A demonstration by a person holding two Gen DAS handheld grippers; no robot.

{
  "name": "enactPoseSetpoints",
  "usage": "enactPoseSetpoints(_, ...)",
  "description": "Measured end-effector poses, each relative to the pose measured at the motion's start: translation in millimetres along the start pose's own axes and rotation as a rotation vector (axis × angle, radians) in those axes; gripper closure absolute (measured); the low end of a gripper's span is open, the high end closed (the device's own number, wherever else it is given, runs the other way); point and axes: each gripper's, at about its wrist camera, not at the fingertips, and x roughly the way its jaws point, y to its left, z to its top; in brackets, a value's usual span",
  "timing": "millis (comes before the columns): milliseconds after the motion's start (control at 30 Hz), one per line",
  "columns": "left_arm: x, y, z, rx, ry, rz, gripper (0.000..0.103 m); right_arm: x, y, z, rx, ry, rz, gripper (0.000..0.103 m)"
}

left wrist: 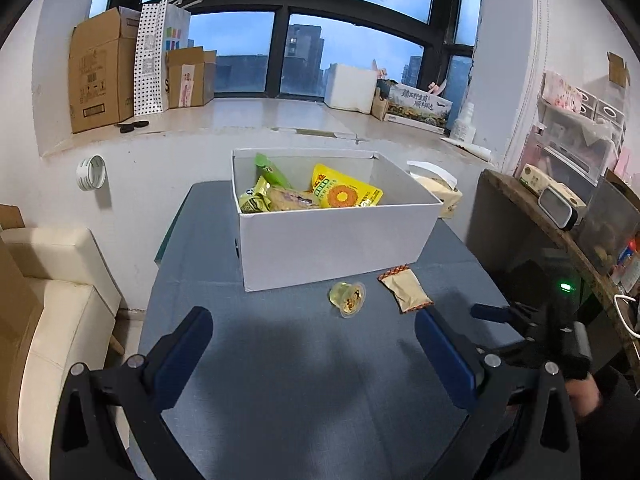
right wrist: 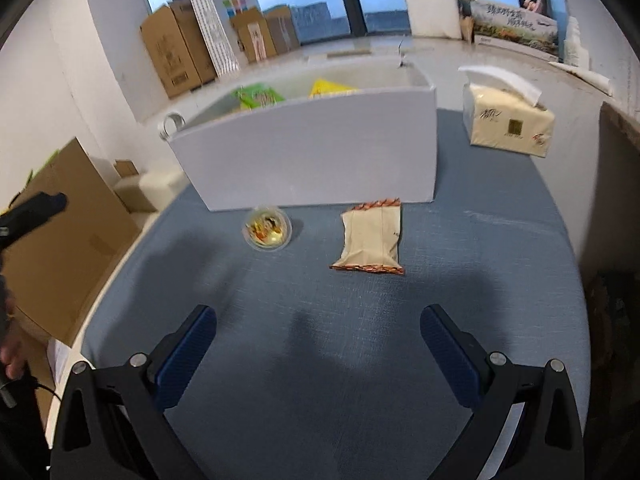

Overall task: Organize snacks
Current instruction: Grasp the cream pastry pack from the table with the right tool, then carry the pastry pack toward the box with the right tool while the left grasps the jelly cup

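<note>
The white box (left wrist: 332, 236) already holds several snack packets. Two items remain on the blue tablecloth (right wrist: 360, 360) at its front wall: jelly cup (right wrist: 267, 227) at 11 o'clock, beige packet (right wrist: 370, 240) at 12 o'clock. Left gripper (left wrist: 314, 348) and right gripper (right wrist: 318, 348) are both spread wide, empty, touching nothing.

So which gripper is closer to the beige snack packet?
Right. The right gripper faces the beige snack packet almost straight ahead; the left gripper sits further left, facing the jelly cup.
</note>
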Motion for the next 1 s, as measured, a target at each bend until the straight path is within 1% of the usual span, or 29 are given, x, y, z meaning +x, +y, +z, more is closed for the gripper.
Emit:
enactPoseSetpoints(133, 5.6, -2.3, -0.9, 0.013, 0.022, -0.012, 0.000, 26.7, -6.2, 12.6, 0.005, 0.039, -0.003, 0.000)
enactPoseSetpoints(167, 7.0, -3.8, -1.9, 0.021, 0.026, -0.010, 0.000, 34.7, -7.3, 17.9, 0.000, 0.051, -0.014, 0.000)
enactPoseSetpoints(267, 9.9, -6.5, -4.3, 0.032, 0.036, -0.004, 0.000, 55.7, -11.2, 33.2, -0.024, 0.046, -0.078, 0.000)
enactPoseSetpoints(400, 11.4, -6.2, -6.0, 0.038, 0.041, -0.003, 0.000, 85.4, -21.4, 47.9, -0.009, 0.095, -0.094, 0.000)
enactPoseSetpoints(467, 12.5, -4.3, -7.1, 0.038, 0.043, 0.003, 0.000, 96.7, -23.8, 50.7, -0.011, 0.119, -0.119, 0.000)
enactPoseSetpoints(667, 19.4, 2.9, -8.1, 0.013, 0.062, -0.004, 0.000, 104.7, -24.2, 53.9, -0.018, 0.130, -0.152, 0.001)
enactPoseSetpoints(733, 21.9, 2.9, -9.2, 0.008, 0.067, -0.003, 0.000, 104.2, -21.5, 54.5, -0.037, 0.132, -0.194, 0.018)
enactPoseSetpoints(767, 23.0, 3.1, -9.7, 0.007, 0.068, -0.002, 0.000, 101.3, -19.9, 54.7, -0.052, 0.120, -0.229, 0.044)
enactPoseSetpoints(800, 24.9, 3.3, -10.6, 0.005, 0.072, -0.002, 0.000, 97.9, -20.5, 54.6, -0.049, 0.110, -0.221, 0.053)
enactPoseSetpoints(867, 30.8, 3.6, -11.1, 0.001, 0.085, -0.005, 0.000, 91.7, -18.6, 52.0, -0.021, 0.109, -0.199, 0.053)
enactPoseSetpoints(1000, 48.8, -0.6, -9.8, 0.005, 0.112, -0.010, 0.000, 84.6, -21.0, 47.5, -0.014, 0.101, -0.197, 0.055)
